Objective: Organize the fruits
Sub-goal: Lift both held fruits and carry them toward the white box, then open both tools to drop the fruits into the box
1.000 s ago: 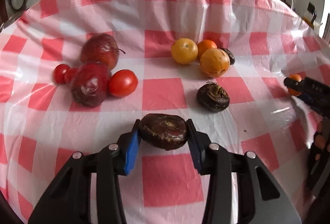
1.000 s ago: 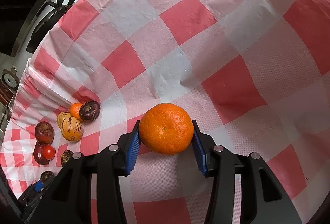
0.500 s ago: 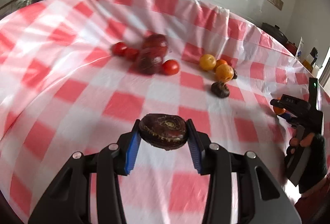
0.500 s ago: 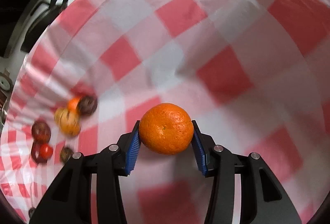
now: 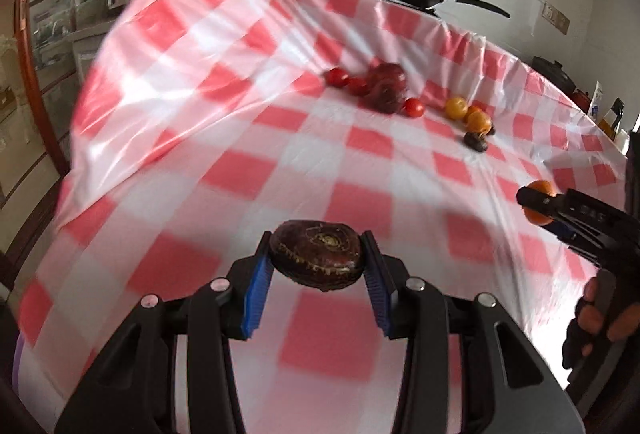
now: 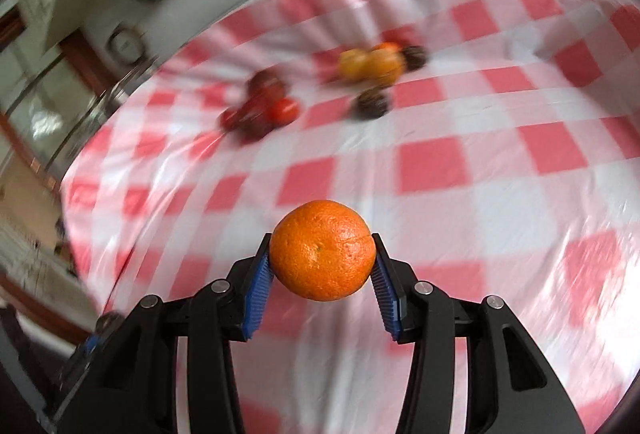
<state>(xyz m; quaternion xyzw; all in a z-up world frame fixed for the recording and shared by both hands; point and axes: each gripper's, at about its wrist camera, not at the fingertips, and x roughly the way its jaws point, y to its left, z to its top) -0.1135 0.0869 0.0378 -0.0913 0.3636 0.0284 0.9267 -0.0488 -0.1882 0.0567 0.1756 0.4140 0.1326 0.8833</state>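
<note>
Well, my readout:
Left gripper: I hold a dark brown fruit clamped between the blue pads, above the checked tablecloth.
Right gripper: I grip an orange.
Fruit piles: far across the cloth.
Writing: faint marks on the right gripper's side, unreadable.
</note>
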